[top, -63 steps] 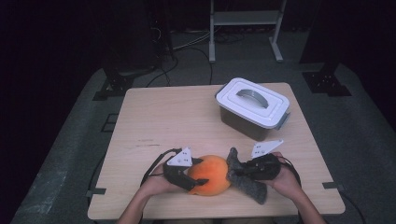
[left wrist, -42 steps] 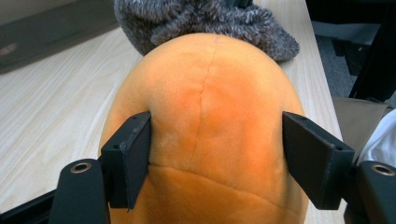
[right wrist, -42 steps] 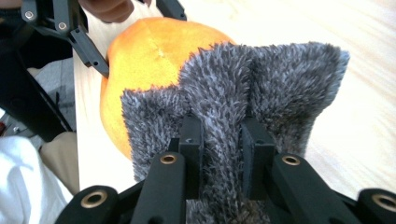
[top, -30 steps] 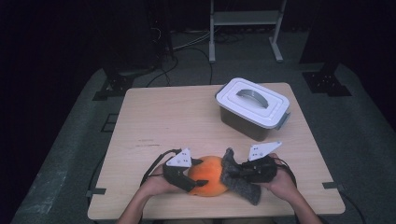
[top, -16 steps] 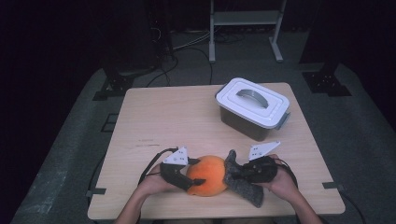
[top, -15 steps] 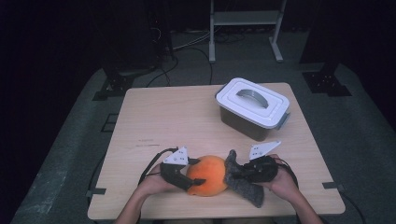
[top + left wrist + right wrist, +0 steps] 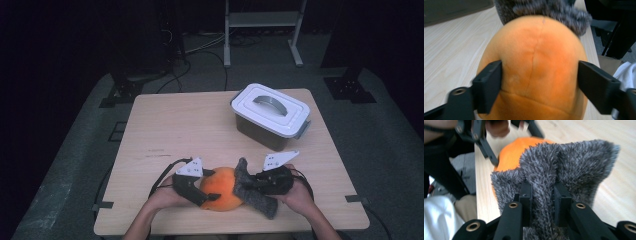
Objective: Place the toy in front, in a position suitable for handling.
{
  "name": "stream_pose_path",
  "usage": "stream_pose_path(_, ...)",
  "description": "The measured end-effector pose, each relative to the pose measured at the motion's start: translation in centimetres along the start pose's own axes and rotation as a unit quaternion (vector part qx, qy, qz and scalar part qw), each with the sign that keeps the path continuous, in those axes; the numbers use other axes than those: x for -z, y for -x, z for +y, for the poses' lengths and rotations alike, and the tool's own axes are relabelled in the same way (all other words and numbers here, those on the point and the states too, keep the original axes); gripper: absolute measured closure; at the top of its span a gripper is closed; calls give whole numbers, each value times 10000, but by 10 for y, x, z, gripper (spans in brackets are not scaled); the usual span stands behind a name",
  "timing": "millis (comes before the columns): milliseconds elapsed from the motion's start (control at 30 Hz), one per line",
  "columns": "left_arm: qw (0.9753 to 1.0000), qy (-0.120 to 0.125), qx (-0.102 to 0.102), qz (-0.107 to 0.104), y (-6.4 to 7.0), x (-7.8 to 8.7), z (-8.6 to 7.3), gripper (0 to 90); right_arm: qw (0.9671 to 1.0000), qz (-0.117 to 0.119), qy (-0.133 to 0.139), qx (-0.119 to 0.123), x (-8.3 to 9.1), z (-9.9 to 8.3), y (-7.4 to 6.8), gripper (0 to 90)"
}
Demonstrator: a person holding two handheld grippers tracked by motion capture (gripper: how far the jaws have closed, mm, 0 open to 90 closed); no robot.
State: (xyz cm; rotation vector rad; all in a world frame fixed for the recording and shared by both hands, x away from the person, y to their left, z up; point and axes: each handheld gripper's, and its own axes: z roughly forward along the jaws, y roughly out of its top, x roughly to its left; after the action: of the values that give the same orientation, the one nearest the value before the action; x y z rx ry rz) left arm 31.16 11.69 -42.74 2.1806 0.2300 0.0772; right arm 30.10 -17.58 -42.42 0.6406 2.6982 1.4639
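Gripping an orange plush ball (image 7: 223,189) from its left side, the left gripper (image 7: 206,189) sits at the near edge of the wooden table (image 7: 185,130), with the person's left hand (image 7: 162,197) behind it. In the left gripper view both black jaws press against opposite flanks of the orange plush ball (image 7: 534,67), which bulges between them; a seam runs down its middle, and grey fur shows just beyond its top.

The right gripper (image 7: 249,184) is clamped on a grey furry piece (image 7: 252,190) that stands against the right side of the ball and touches it. In the right gripper view the jaws stand close together, pinching a fold of the grey furry piece (image 7: 564,170) between them, with the ball's orange surface directly behind the fur and the left gripper farther off at the upper left. The person's right hand (image 7: 300,192) holds this tool near the table's front right.

A white-lidded storage box (image 7: 271,116) with a grey handle on its lid stands on the far right part of the table, well apart from both grippers. Whether the grey piece is attached to the ball cannot be told.
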Motion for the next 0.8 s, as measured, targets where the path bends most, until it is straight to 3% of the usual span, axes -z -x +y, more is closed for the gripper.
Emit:
stream_pose_path(167,9997,46,248,37,-4,-3,4,124,9998,128,-122,60,-1,-3,-1,717)
stream_pose_path(233,9994,85,322,4,-4,-5,1,142,9998,139,-121,38,-1,-4,0,717)
stream_pose_path(367,9996,68,54,274,1,-5,1,348,10000,-89,-9,35,4,0,2,730)
stream_pose_path(467,9988,171,-38,462,5,-7,4,413,9993,-257,286,37,9,6,2,736)
stream_pose_path(533,9979,259,-111,581,7,-8,8,429,9982,-372,459,38,10,10,1,735)
stream_pose_path(633,9961,314,-226,787,11,-12,10,435,9975,-500,506,33,9,10,0,730)
stream_pose_path(733,9968,338,-184,699,10,-12,9,418,9976,-471,500,-29,9,8,3,728)
stream_pose_path(800,9979,315,-105,551,9,-11,9,361,9984,-370,431,-11,7,6,4,728)
